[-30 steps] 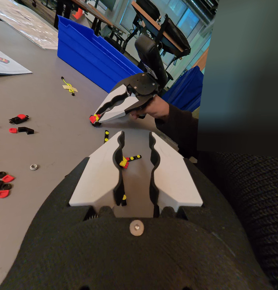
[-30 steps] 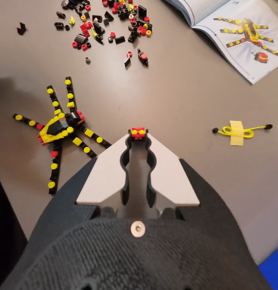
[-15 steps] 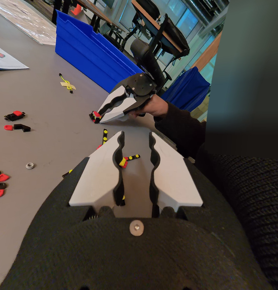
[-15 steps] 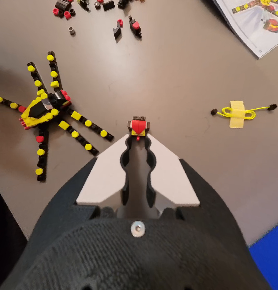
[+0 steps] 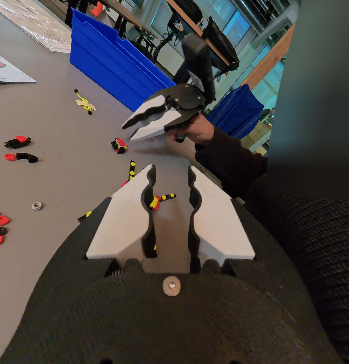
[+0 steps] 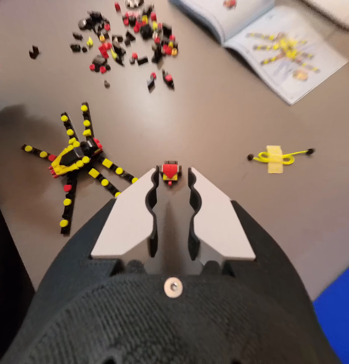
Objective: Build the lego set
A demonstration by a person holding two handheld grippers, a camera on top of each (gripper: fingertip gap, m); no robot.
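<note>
Working left to right in the right wrist view: the spider [image 6: 75, 159] lies flat on the surface [image 6: 189, 122], legs splayed, body yellow and black, well left of my right gripper [image 6: 171, 171]. Loose pieces [image 6: 130, 39] sit far back, the booklet [image 6: 268, 49] at far right, a yellow cord [image 6: 276, 157] taped down to the right. The red block [image 6: 169, 173], a small red, yellow and black sub-build, rests on the surface between the right fingertips. Right fingers are spread, touching nothing that I can see; the block sits free, and the left wrist view confirms a gap between it [image 5: 119, 145] and that gripper [image 5: 130, 131]. My left gripper [image 5: 171, 169] hovers over the spider [image 5: 156, 201], fingers spread wide, empty. I judge the step in hand to be mating the sub-build to the spider body. Next move likely calls for steadying the spider with the left, then re-gripping the block squarely and bringing it across. Risk: the block tipping on a skewed pinch.
</note>
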